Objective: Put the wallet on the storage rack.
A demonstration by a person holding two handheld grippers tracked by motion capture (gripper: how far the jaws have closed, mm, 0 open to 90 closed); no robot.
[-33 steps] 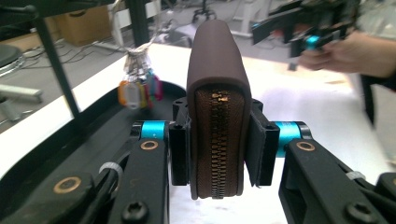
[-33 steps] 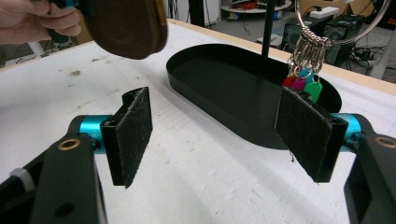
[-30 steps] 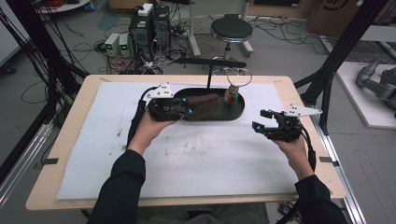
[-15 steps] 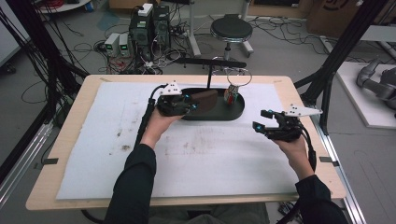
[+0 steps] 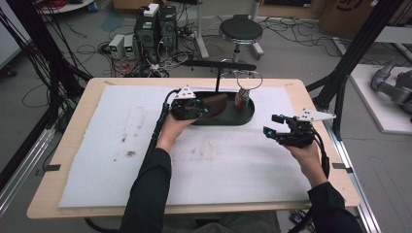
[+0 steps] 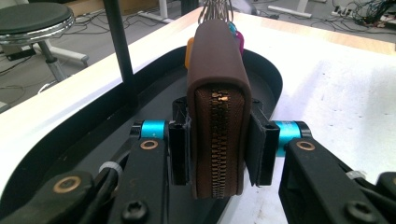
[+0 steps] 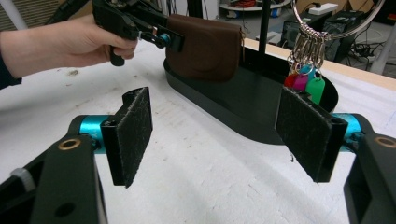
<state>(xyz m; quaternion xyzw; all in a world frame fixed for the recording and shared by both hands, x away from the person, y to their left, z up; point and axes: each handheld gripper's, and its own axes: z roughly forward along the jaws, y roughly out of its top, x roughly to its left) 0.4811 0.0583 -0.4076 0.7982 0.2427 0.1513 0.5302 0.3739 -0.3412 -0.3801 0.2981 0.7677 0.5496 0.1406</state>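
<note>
The left gripper (image 5: 206, 107) was clamped on a brown wallet (image 6: 217, 98), one pad pressed to each flat face, the zipper edge turned toward its own camera. The wallet stood on edge over the left part of a black oval tray (image 5: 245, 116), held at the end nearest the hand; whether its bottom touched the tray floor could not be told. In the right gripper view the same wallet (image 7: 205, 46) showed side-on above the tray rim, with the left hand (image 7: 60, 42) wrapped round the gripper's handle.

A thin black post (image 6: 119, 46) rose from the tray's far side. Beyond the wallet hung a metal ring (image 5: 249, 80) carrying coloured key tags (image 7: 308, 84) (red, pink, blue and green), which dangled down near the tray's right end.

The right gripper (image 5: 277, 127) was held above the white mat (image 5: 97, 145), well apart from the tray and to its right, with its jaws wide apart and nothing between the pads (image 7: 133, 133). The mat covered most of the wooden table (image 5: 73, 102) and bore a few dark smudges.
</note>
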